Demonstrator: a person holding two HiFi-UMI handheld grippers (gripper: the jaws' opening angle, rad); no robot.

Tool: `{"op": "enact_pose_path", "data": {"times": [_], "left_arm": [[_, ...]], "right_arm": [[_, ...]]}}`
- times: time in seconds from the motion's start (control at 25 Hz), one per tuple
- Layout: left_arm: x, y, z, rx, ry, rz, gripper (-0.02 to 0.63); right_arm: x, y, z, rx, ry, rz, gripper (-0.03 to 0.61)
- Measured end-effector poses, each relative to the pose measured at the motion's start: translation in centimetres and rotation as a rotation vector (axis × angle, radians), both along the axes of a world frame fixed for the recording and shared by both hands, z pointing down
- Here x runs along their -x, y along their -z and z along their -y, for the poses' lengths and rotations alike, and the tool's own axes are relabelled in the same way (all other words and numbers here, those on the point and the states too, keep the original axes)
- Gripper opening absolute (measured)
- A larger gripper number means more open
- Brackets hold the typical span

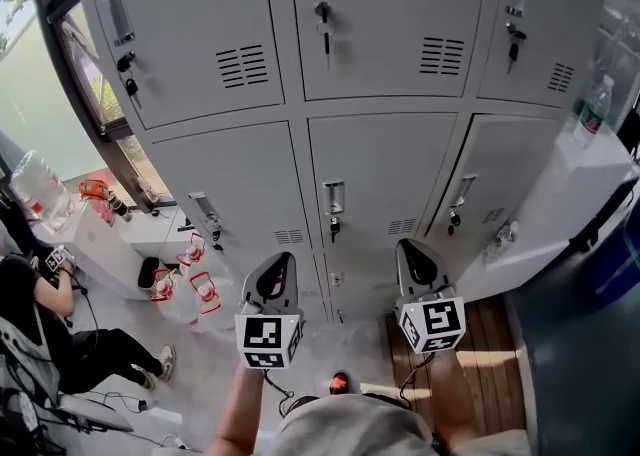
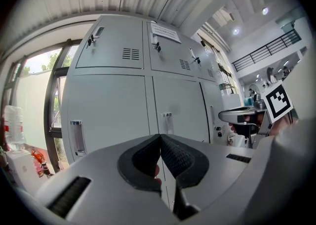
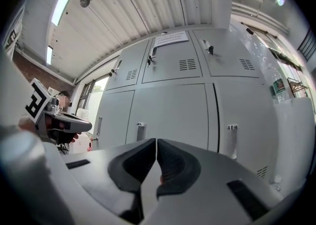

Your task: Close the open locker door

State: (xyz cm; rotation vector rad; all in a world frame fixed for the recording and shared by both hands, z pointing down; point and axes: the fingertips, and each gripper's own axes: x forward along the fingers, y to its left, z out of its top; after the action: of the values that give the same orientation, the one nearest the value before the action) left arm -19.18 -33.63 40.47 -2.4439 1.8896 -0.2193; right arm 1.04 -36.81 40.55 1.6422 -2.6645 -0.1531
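Smooth grey metal lockers (image 1: 380, 34), slotted rectangular vents (image 1: 242, 66)

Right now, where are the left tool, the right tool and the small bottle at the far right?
left tool (image 1: 282, 258), head view, at its closed tips
right tool (image 1: 409, 244), head view, at its closed tips
small bottle (image 1: 593, 106), head view, on its body

The lower right locker door (image 1: 505, 169) is grey and upright, with handle (image 1: 463, 189) and key (image 1: 455, 217) at its left edge; whether it stands ajar is unclear.
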Motion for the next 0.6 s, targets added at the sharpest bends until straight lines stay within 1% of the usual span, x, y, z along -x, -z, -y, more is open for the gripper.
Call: {"op": "enact_pose_path", "data": {"times": [0.28,0.6], "left_arm": [[-3.9,-0.3,-5.7,0.01,-0.004,0.009,0.021],[-8.2,-0.8,-13.0,0.009,0.009,0.015,0.021]], "right_arm": [[-4.7,-0.4,-6.3,0.008,-0.009,0.012,0.02],[-8.0,-1.2,-13.9,0.004,0.025,0.026,0.018]]}}
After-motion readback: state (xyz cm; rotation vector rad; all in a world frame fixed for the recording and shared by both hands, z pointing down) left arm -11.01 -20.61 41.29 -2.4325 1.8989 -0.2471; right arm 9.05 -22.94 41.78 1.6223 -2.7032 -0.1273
